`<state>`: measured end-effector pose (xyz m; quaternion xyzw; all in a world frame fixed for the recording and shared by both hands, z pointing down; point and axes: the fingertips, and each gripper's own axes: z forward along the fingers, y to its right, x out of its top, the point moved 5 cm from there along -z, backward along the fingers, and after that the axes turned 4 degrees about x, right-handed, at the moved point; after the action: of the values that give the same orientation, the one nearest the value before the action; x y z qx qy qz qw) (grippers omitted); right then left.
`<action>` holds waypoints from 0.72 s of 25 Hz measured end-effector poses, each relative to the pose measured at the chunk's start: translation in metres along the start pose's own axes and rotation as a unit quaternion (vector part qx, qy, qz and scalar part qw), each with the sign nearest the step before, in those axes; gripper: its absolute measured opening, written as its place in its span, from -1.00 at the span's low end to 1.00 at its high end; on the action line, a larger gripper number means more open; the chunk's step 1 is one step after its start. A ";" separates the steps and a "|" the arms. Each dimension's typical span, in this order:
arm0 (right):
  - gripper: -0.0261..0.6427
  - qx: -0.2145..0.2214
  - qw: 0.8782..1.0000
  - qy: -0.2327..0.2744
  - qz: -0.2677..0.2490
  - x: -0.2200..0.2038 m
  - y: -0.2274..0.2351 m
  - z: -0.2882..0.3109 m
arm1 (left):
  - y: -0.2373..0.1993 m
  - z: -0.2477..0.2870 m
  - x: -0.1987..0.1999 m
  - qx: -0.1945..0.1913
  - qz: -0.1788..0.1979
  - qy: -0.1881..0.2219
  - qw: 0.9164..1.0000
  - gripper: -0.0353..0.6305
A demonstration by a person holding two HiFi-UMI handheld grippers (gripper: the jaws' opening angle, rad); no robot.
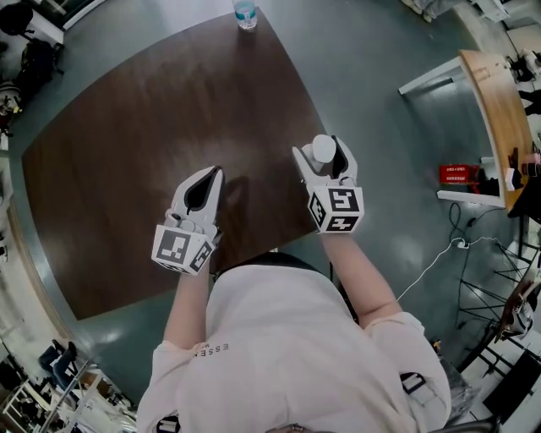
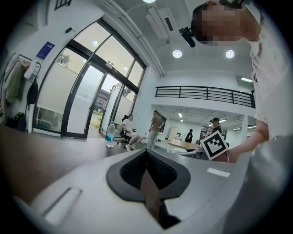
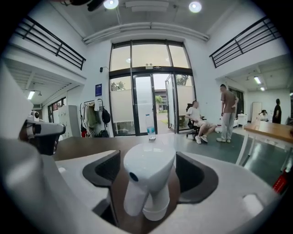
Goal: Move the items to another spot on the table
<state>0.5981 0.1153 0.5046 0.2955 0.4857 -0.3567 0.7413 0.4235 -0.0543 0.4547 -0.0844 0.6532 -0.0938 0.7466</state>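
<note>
Brown table (image 1: 127, 169): right gripper (image 1: 321, 154), jaws spread, is straddling the ungripped spray bottle (image 3: 146, 173); left gripper (image 1: 211, 176), jaws together, is hovering empty; water bottle (image 1: 245, 12) is apparently waiting.

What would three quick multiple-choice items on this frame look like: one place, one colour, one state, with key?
1. Where does the water bottle stand?
A) at the far edge of the table
B) on a chair
C) on the floor

2. What colour is the spray head?
A) red
B) white
C) black

3. How do the jaws of the right tool stand?
A) shut and empty
B) out of view
C) apart, with the spray head between them

Key:
1 A, the head view shows it at the brown table's far edge.
2 B, it is white in the head view and the right gripper view.
3 C, the right gripper view shows the jaws standing apart, one on each side of the spray head.
</note>
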 end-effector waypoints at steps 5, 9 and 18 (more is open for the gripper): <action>0.07 -0.007 1.000 -0.005 0.002 -0.001 0.003 0.012 | -0.014 0.010 -0.008 -0.003 -0.013 -0.007 1.000 -0.85; -0.23 0.006 1.000 -0.015 -0.007 -0.004 -0.001 0.014 | -0.018 0.012 -0.012 -0.004 -0.018 -0.010 1.000 -0.85; -0.25 0.079 0.996 0.018 -0.027 0.004 -0.010 -0.014 | 0.007 -0.010 -0.010 0.015 -0.007 0.007 1.000 -0.85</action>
<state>0.5835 0.1199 0.4948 0.3467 0.4767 -0.4084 0.6969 0.4128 -0.0450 0.4613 -0.0772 0.6564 -0.1090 0.7425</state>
